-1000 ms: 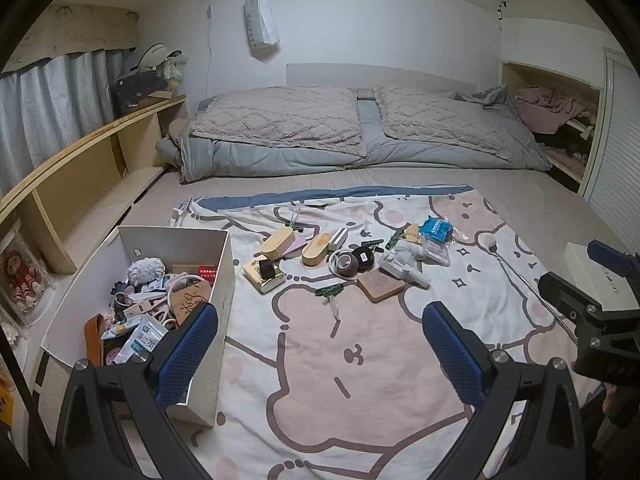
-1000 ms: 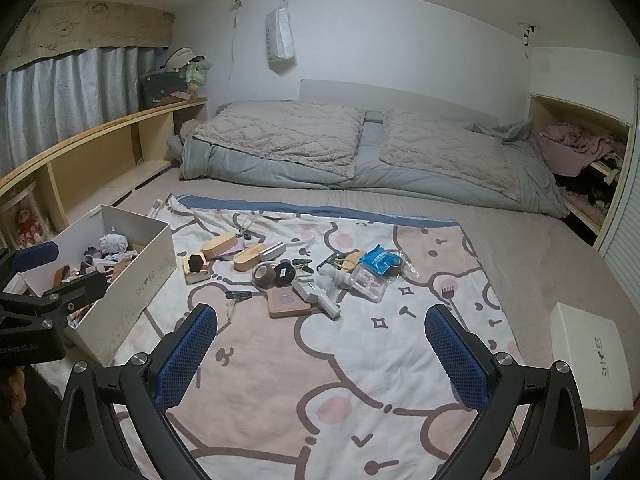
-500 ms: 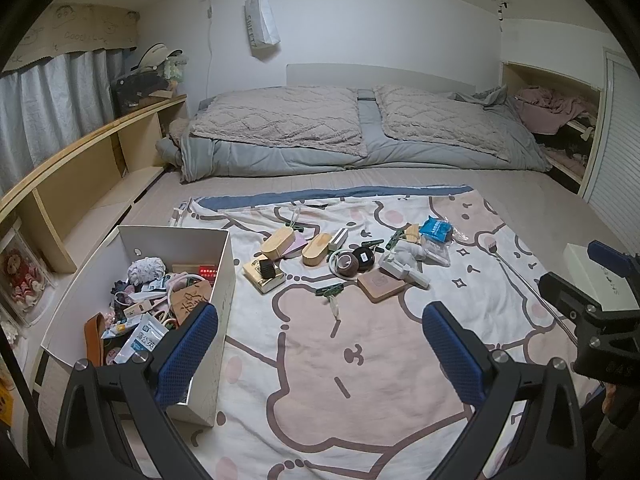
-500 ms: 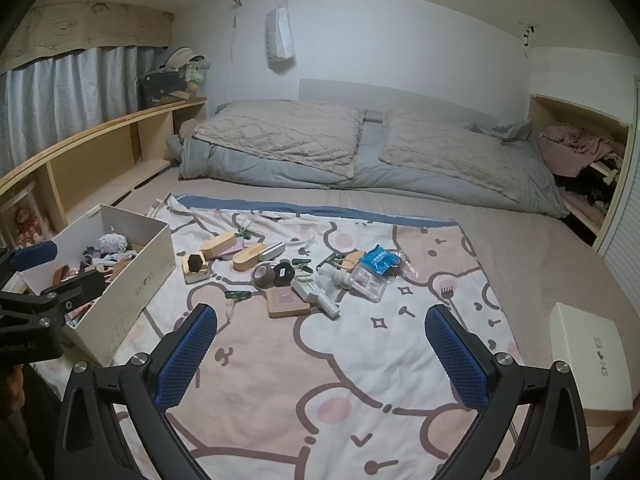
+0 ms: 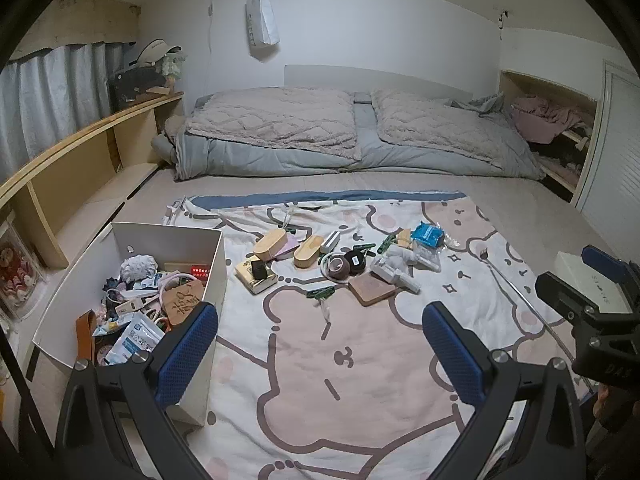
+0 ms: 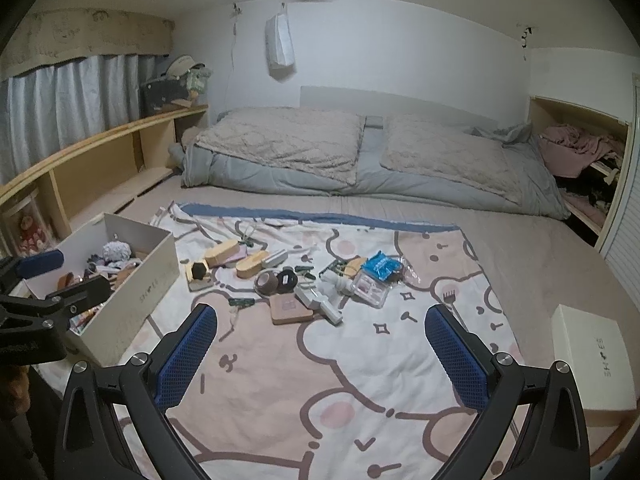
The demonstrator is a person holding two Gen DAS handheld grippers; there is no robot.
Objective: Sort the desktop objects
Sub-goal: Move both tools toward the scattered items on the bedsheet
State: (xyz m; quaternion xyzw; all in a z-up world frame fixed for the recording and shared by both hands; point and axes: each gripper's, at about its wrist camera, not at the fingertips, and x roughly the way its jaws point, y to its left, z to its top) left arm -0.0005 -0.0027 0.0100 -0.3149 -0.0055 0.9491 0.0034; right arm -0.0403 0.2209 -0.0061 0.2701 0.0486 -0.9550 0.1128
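Small desktop objects [image 5: 340, 264] were left scattered on the cartoon-print blanket [image 5: 360, 380], right of the open white cardboard box [image 5: 212, 272], awaiting sorting; both claws, left [image 5: 320, 344] and right [image 6: 320, 344], were held released, empty.

Matt cardboard box [image 5: 212, 256], soft printed cloth blanket [image 5: 360, 360], seemingly wooden cases [image 5: 270, 242].

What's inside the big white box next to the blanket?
The box holds a jumble: a fluffy grey ball, a wooden tag, a blue-and-white packet, a brown strap and a pink cord. Whatever lies underneath is covered by the pile.
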